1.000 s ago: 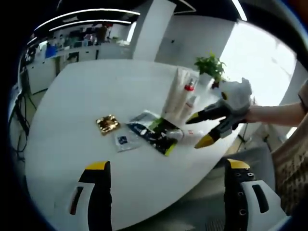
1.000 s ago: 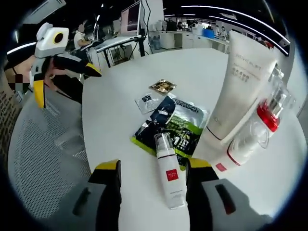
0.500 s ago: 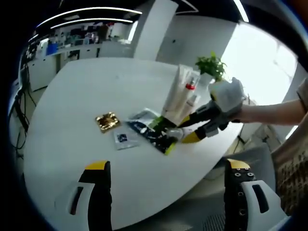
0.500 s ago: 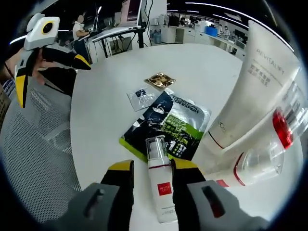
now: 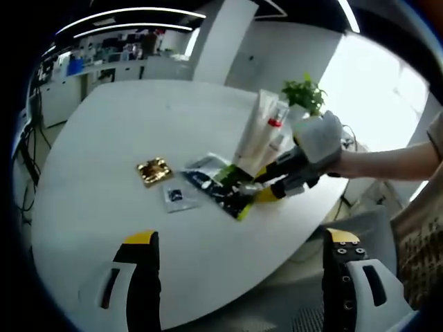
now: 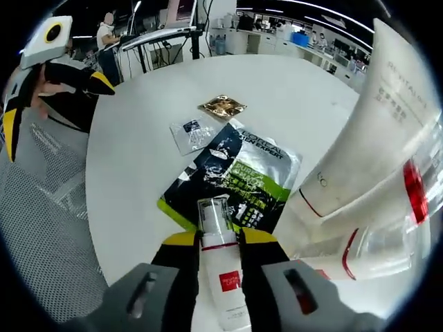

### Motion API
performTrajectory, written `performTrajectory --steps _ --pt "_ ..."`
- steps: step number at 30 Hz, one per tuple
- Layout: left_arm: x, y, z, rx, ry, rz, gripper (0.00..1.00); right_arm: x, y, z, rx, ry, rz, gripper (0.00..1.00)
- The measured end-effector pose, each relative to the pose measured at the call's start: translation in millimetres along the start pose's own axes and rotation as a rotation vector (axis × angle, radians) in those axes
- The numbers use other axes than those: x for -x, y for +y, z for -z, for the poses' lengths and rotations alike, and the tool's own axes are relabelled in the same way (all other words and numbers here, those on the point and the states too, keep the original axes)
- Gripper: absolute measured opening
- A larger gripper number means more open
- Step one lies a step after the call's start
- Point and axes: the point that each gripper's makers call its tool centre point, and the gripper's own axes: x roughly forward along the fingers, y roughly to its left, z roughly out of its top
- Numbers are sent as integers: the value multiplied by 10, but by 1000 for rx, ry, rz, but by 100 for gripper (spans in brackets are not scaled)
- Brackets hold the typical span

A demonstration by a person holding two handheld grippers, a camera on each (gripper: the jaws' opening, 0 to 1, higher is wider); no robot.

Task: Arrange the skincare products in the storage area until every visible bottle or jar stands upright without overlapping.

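A small white bottle [image 6: 221,273] with a clear cap and a red label lies on its side at the near end of a black and green sachet pack [image 6: 235,176]. My right gripper [image 6: 220,241] is shut on it, one yellow-tipped jaw pressed to each side. In the left gripper view the right gripper [image 5: 266,188] is held by a gloved hand beside the pack [image 5: 220,187]. A tall white tube [image 6: 367,138] and clear bottles with red caps [image 6: 391,207] stand just to the right. My left gripper [image 5: 241,237] hangs wide open at the table's near edge, holding nothing.
A gold sachet [image 5: 154,171] and a small pale sachet [image 5: 176,198] lie on the round white table [image 5: 97,124] left of the pack. A potted plant [image 5: 303,93] stands behind the tube. A mesh chair [image 6: 48,228] sits beside the table edge. The left gripper [image 6: 48,104] hovers off the table.
My right gripper has moved forward over the lying bottle and its jaws have narrowed until they press on it. The left gripper has stayed where it was.
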Motion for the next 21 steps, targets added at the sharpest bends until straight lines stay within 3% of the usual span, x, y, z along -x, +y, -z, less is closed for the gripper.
performTrajectory --steps 3,9,14,21 --pt "-8 -4 -1 2 0 3 97 -37 38 29 -61 18 -16 23" --pt "-19 -8 9 6 2 6 97 -44 35 33 -35 25 -3 22" --pt "-20 -9 7 11 0 7 97 -67 50 1 -96 26 -32 21" --pt "-15 -4 6 12 -1 6 97 -127 206 -95 -60 13 -55 21"
